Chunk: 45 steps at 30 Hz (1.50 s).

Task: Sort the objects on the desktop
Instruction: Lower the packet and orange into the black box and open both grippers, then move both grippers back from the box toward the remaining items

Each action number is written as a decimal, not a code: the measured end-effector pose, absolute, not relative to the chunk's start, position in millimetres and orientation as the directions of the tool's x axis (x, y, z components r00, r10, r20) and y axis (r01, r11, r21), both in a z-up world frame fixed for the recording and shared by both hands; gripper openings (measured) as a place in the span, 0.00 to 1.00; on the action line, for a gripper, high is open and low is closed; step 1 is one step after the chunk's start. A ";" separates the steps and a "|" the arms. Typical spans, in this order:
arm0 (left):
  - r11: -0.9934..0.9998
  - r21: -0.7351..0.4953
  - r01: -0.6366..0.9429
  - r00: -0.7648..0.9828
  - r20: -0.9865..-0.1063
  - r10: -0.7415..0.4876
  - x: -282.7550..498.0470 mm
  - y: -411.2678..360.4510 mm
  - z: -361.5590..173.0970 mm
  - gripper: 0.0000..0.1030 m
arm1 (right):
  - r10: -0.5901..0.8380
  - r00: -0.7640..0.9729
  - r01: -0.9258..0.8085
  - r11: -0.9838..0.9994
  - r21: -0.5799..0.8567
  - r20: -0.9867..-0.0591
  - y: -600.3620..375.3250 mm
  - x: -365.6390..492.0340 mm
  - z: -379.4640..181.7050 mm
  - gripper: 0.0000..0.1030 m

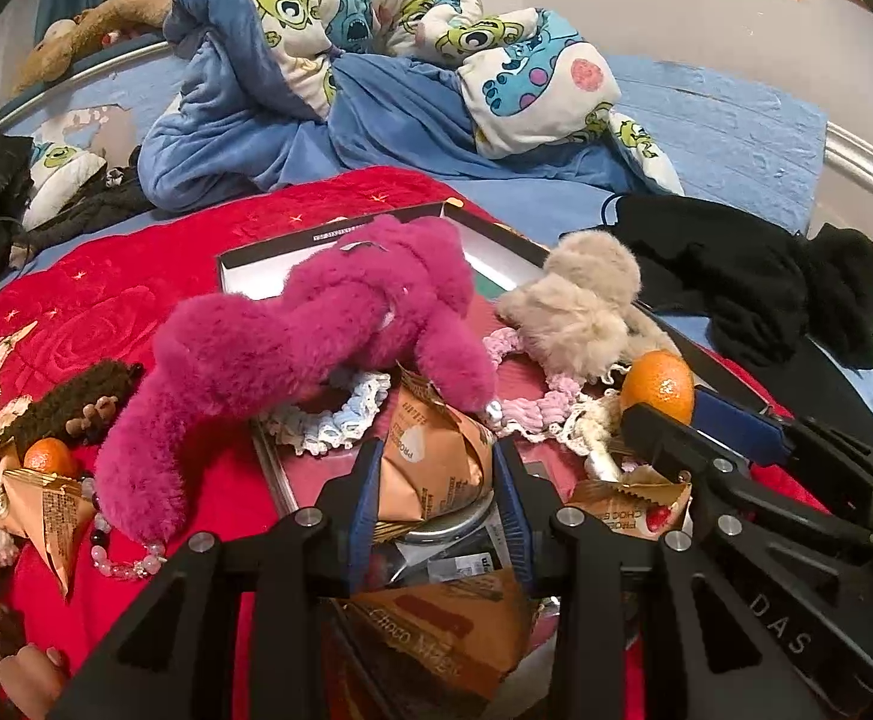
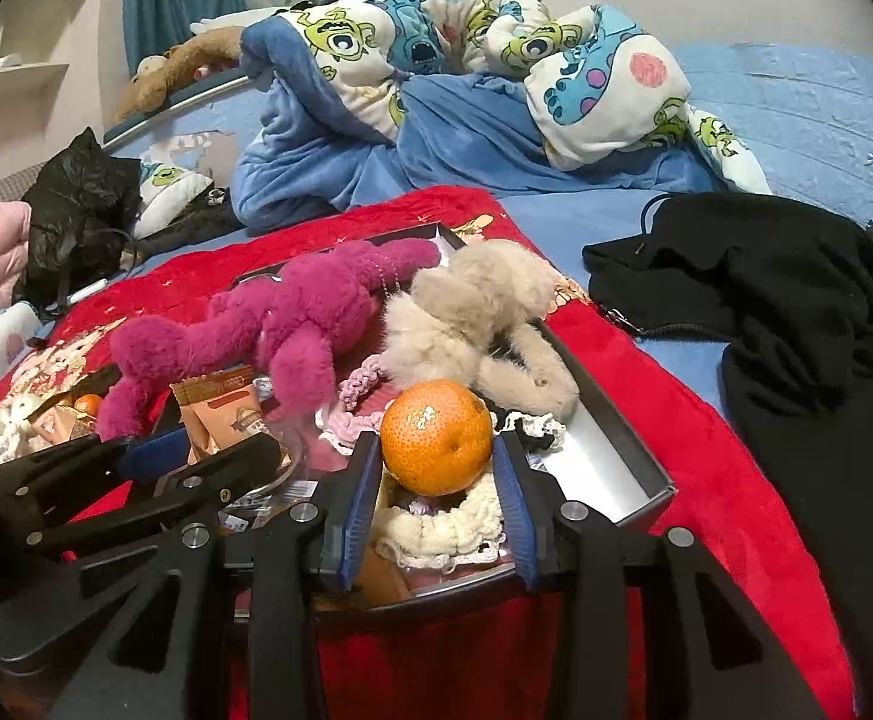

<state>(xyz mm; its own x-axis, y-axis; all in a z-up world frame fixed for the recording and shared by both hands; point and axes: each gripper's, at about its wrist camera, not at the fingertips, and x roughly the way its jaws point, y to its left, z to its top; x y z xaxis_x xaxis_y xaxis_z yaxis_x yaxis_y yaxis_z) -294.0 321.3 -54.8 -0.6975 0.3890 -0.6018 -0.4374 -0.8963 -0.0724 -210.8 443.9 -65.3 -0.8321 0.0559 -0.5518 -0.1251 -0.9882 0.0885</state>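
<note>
left gripper (image 1: 436, 480): blue-padded fingers closed against both sides of a tan snack packet (image 1: 433, 459); packet held over the near-left part of the box; a round metal-rimmed item sits just under it, what it is i cannot tell
right gripper (image 2: 436, 474): fingers clamped on an orange (image 2: 436, 445); fruit sits between the pads, above the near end of the box; in the left view the same orange (image 1: 657, 387) shows at the tip of the right gripper (image 1: 706, 420)
box (image 2: 628, 480): shallow, dark outer wall, pale grey inner wall; lies on the red blanket (image 2: 676, 396); lid off or none, cannot tell
in the box: magenta plush (image 1: 316, 336) sprawled across the far half, one limb hanging over the left rim; beige plush (image 2: 478, 312) beside it on the right, touching the right wall; pink crochet scrunchie (image 2: 361, 387) between the two plushes; cream crochet scrunchie (image 2: 436, 525) directly under the orange; white-and-blue scrunchie (image 1: 340, 414) under the magenta plush's leg
left of box, on blanket: second snack packet (image 1: 46, 504); small orange (image 1: 49, 456) touching it; bead bracelet (image 1: 127, 561) near the plush's foot; brown knitted piece (image 1: 73, 402)
near edge: choco-labelled packet (image 1: 436, 636) low between the left gripper's arms; another red-and-tan packet (image 1: 634, 507) to its right
surroundings: black garment (image 2: 796, 312) right of the blanket, well apart from the box; cartoon-print duvet (image 2: 466, 54) heaped behind
</note>
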 end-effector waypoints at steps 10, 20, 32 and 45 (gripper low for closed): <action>-0.910 -0.104 -0.401 -0.724 -0.573 0.384 -293.6 310.0 -53.5 0.60 | 0.053 -0.856 -0.135 -0.983 0.123 -0.515 451.0 -202.0 -63.8 0.51; -0.894 -0.133 -0.427 -0.741 -0.515 0.431 -282.1 302.0 -46.2 1.00 | -0.003 -0.923 -0.119 -0.949 0.292 -0.385 477.2 -174.2 -56.0 1.00; -0.895 -0.047 -0.444 -0.761 -0.507 0.404 -263.4 309.5 -40.2 1.00 | 0.052 -0.929 -0.135 -0.970 0.204 -0.367 459.2 -166.0 -47.2 1.00; -0.915 -0.046 -0.402 -0.776 -0.513 0.367 -233.9 275.9 -30.3 1.00 | -0.001 -0.937 -0.067 -0.981 0.181 -0.351 423.5 -144.6 -36.6 1.00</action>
<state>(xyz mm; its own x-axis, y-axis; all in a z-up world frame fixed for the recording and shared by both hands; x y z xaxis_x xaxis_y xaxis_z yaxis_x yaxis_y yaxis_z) -233.9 275.9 -30.3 -0.7759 0.3666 -0.5134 -0.4016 -0.9146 -0.0462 -144.6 423.5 -36.6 -0.9366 -0.0008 -0.3505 -0.0669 -0.9812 0.1809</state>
